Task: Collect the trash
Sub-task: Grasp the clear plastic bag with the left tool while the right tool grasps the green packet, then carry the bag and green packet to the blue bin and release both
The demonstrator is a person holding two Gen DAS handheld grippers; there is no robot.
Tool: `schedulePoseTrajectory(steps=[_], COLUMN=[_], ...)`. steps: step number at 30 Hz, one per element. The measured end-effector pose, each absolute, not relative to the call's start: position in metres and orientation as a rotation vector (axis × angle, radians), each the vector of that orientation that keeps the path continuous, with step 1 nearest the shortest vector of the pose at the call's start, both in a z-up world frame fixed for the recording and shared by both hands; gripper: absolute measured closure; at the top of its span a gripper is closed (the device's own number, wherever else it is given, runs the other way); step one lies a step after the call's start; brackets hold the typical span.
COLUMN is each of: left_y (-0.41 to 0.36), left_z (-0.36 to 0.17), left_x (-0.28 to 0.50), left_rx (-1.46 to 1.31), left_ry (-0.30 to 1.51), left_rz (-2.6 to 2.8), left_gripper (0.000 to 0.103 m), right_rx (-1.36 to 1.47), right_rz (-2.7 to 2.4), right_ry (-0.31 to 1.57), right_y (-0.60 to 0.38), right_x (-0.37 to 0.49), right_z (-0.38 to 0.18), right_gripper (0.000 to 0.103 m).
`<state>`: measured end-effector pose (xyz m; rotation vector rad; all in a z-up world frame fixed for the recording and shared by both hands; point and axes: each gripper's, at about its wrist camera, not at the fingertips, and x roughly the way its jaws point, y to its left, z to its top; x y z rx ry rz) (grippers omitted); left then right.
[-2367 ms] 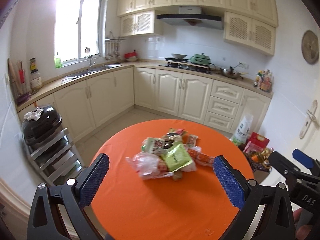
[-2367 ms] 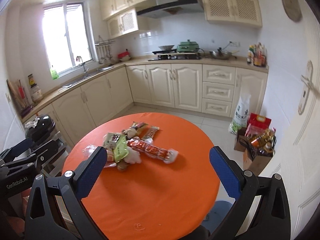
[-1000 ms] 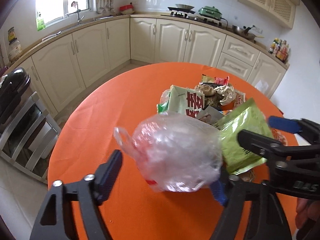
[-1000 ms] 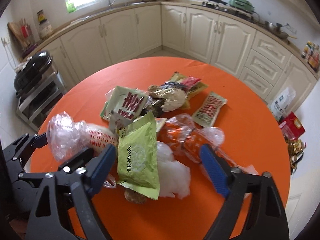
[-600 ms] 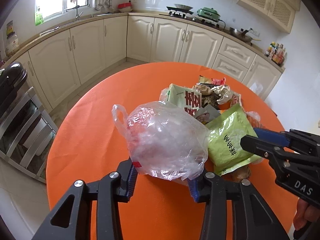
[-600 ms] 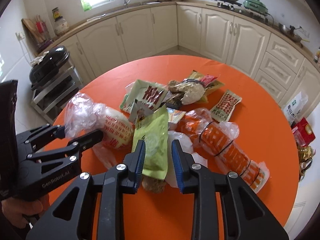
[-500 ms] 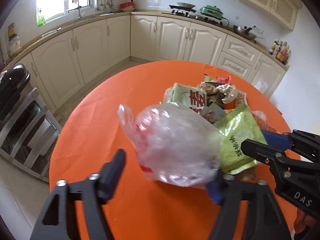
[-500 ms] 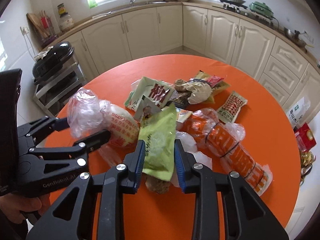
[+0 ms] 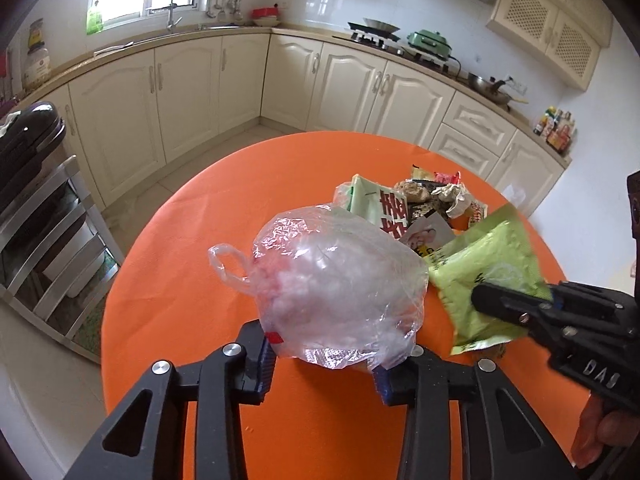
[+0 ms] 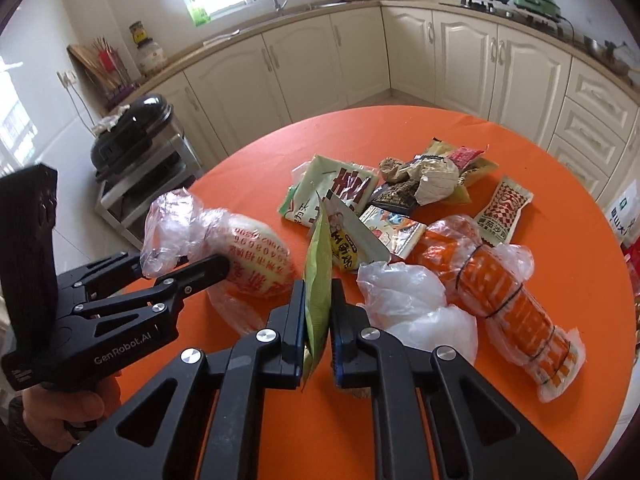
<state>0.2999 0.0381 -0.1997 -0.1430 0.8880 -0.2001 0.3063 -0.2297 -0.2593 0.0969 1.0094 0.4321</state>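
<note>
A clear plastic bag (image 9: 336, 280) with red printing (image 10: 248, 256) rests on the round orange table (image 9: 192, 264). My left gripper (image 9: 324, 364) straddles the bag's near end. Its jaws are closing, and both pads press into the plastic. In the right wrist view the left gripper (image 10: 178, 266) comes in from the left, held by a hand. My right gripper (image 10: 318, 320) is shut on a green snack packet (image 10: 318, 264), which stands on edge between the pads. The left wrist view shows that green packet (image 9: 488, 264) tilted up off the table.
More trash lies beyond: a red-and-white packet (image 10: 336, 192), crumpled paper (image 10: 432, 180), a sachet (image 10: 504, 208), a white bag (image 10: 412, 304), an orange wrapped roll (image 10: 508, 300). A metal rack with a black appliance (image 10: 132, 136) stands left of the table. Cabinets line the far walls.
The right gripper closed on the green packet and tipped it up on edge. The left gripper opened wider, moved forward and down, then closed on the plastic bag.
</note>
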Motion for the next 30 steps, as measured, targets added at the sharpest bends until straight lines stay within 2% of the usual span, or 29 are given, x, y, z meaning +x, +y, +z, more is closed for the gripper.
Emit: schedulePoseTrajectory(steps=[14, 18, 30], left_y=[0.046, 0.036, -0.022], left_z=[-0.181, -0.186, -0.151], left_x=[0.181, 0.173, 0.142], left_rx=[-0.095, -0.093, -0.093], left_ry=[0.856, 0.878, 0.813], left_rz=[-0.240, -0.276, -0.414], left_gripper=[0.069, 0.070, 0.074], right_rx=[0.191, 0.201, 0.248], right_rz=[0.371, 0.356, 0.266], right_ry=[0.898, 0.894, 0.848], right_y=[-0.286, -0.294, -0.344], right_x=[0.241, 0.226, 0.179], right_z=[-0.210, -0.210, -0.196], right_gripper=[0.093, 0.093, 0.093])
